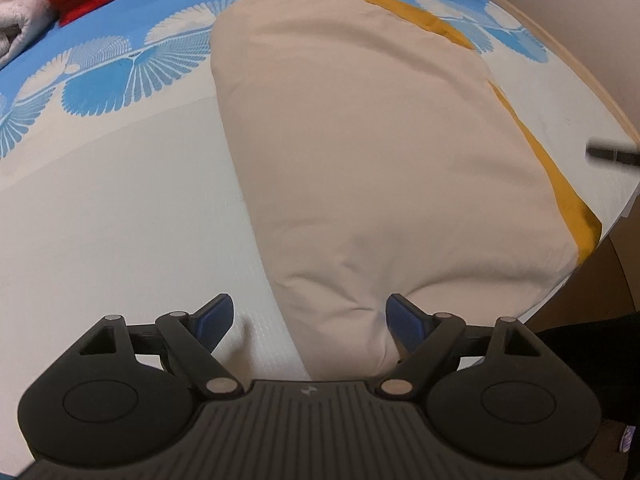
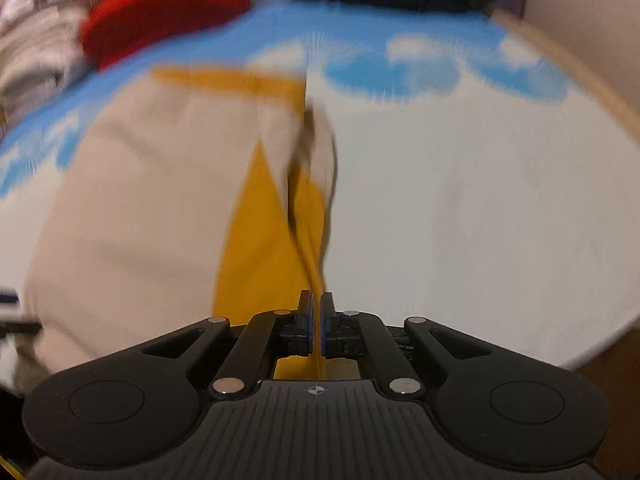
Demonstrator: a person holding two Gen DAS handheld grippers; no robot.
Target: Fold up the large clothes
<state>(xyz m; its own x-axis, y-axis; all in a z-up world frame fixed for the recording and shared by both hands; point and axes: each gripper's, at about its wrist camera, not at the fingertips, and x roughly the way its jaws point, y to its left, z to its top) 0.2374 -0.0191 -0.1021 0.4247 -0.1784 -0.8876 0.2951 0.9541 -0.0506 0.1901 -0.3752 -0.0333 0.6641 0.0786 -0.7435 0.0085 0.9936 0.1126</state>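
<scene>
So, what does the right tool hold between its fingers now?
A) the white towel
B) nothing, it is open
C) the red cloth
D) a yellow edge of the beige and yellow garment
D: in the right wrist view the right tool is shut on a thin yellow fold of the garment, while the red cloth lies far back on the bed.
</scene>
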